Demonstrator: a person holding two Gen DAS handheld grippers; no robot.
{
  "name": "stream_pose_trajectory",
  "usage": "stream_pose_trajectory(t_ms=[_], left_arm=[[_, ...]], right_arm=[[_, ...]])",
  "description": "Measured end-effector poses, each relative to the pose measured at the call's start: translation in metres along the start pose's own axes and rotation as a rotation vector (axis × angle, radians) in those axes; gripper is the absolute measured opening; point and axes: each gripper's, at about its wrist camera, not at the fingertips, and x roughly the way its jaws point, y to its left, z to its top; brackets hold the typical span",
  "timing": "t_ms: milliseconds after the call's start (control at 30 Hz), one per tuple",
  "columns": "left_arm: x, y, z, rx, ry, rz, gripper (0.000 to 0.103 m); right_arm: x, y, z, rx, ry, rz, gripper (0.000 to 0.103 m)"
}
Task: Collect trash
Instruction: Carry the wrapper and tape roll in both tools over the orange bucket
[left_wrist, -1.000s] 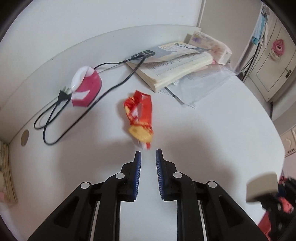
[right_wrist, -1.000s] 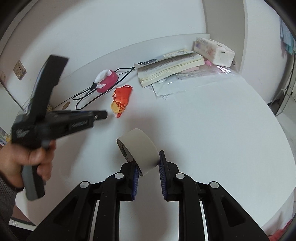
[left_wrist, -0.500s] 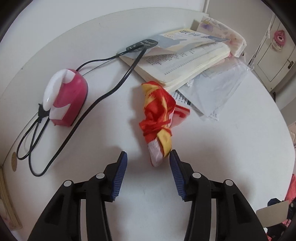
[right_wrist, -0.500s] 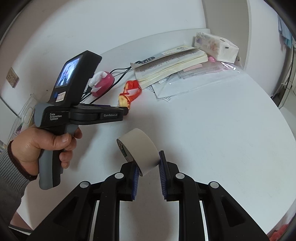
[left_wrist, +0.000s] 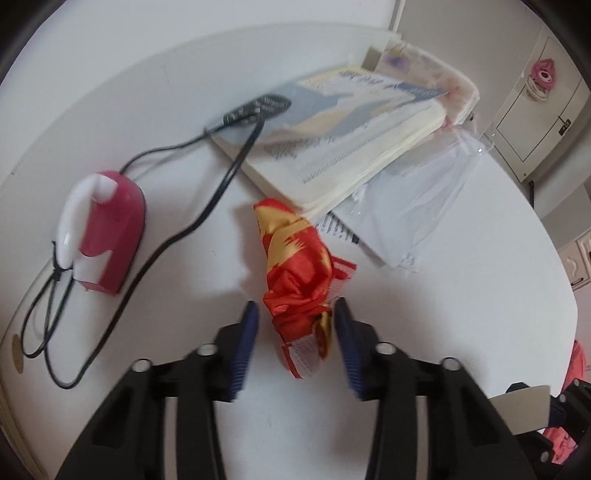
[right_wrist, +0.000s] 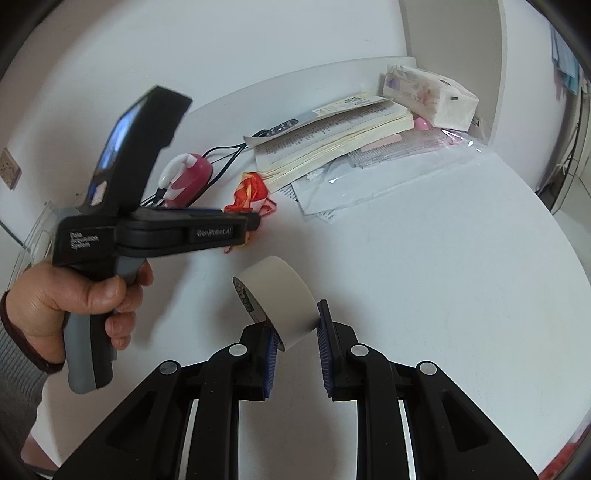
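A crumpled red and yellow wrapper (left_wrist: 299, 273) lies on the white table (left_wrist: 461, 295), just in front of an open book. My left gripper (left_wrist: 295, 317) is open, its blue pads on either side of the wrapper's near end, touching or nearly touching it. In the right wrist view the wrapper (right_wrist: 251, 192) shows past the left gripper's tip (right_wrist: 255, 221). My right gripper (right_wrist: 295, 325) is shut on a roll of beige tape (right_wrist: 277, 295) and holds it above the table.
An open book (left_wrist: 343, 147) lies behind the wrapper, over papers in a clear sleeve (left_wrist: 417, 206). A pink and white device (left_wrist: 99, 229) with a black cable (left_wrist: 184, 229) sits to the left. A tissue pack (right_wrist: 428, 92) stands at the back right.
My left gripper has opened and moved forward, so its pads now flank the wrapper's near end. The right gripper has kept hold of the tape roll and barely moved.
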Motion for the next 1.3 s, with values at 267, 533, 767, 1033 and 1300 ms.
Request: stream_pose_trajectory(t_ms=[267,533,767,1033,1300], left_arm=[[-0.001,-0.006,-0.007,0.035,-0.019,0.01,0.024],[-0.041,-0.024,-0.044,0.064,-0.046,-0.001,0.024],[-0.089,-0.07,-0.086,0.139,-0.083,-0.035,0.024],[-0.129,-0.148,-0.135,0.256,-0.091,-0.09,0.024],[-0.14,-0.232,-0.168,0.397,-0.079,-0.169,0.024]], right_arm=[[0.001,-0.004,0.002,0.017,-0.004,-0.005,0.02],[-0.026,-0.019,-0.011,0.048,-0.038,-0.015,0.02],[-0.076,-0.04,-0.047,0.096,-0.073,-0.025,0.02],[-0.137,-0.062,-0.099,0.169,-0.097,-0.062,0.02],[-0.198,-0.106,-0.159,0.281,-0.136,-0.133,0.02]])
